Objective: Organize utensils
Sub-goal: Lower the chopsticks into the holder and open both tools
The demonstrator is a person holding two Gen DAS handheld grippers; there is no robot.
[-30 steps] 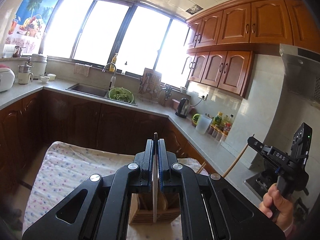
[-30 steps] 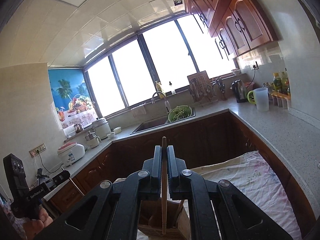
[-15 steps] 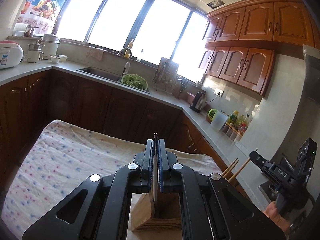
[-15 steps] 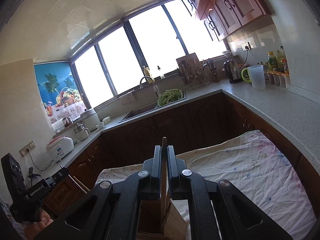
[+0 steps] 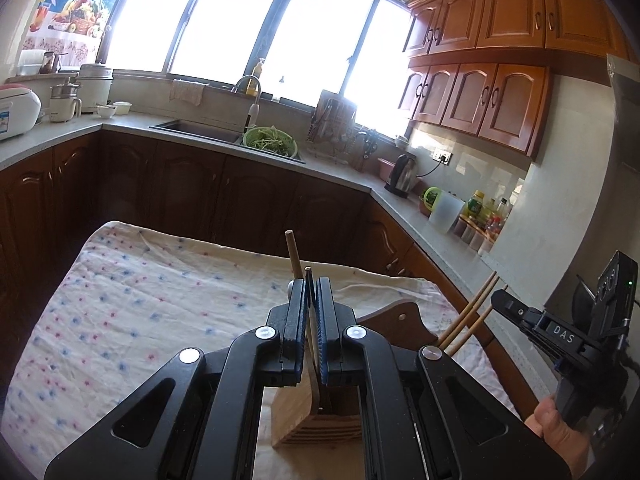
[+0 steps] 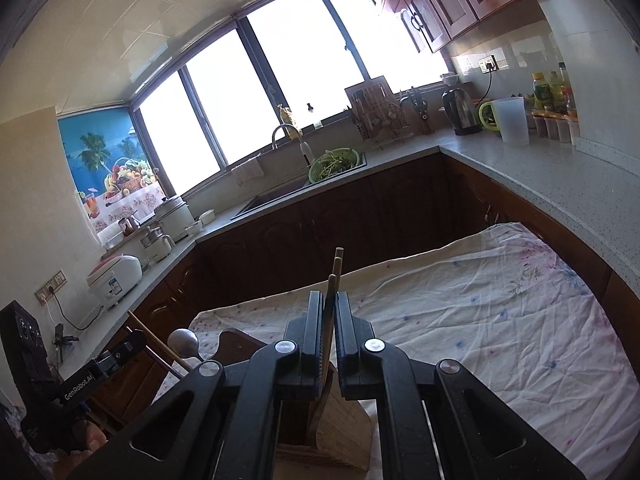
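My left gripper (image 5: pixel 310 312) is shut on a thin flat metal utensil (image 5: pixel 314 364) whose lower end reaches down into a wooden utensil holder (image 5: pixel 308 416) on the floral cloth. A wooden chopstick (image 5: pixel 294 256) stands up just left of it. My right gripper (image 6: pixel 330 316) is shut on wooden chopsticks (image 6: pixel 336 276) above the same holder (image 6: pixel 340 432). The right gripper also shows in the left wrist view (image 5: pixel 504 300), with chopsticks (image 5: pixel 472 312) sticking out. The left gripper shows at the left in the right wrist view (image 6: pixel 132 342).
A table with a floral cloth (image 5: pixel 140 300) fills the foreground. A dark wooden chair back (image 5: pixel 404 320) stands by the holder. Dark cabinets and a grey counter (image 6: pixel 540 172) with sink, green colander (image 5: pixel 270 142), kettle and bottles run around it.
Both grippers have tilted down toward the table and come lower over the holder. The utensil and chopsticks now reach into it.
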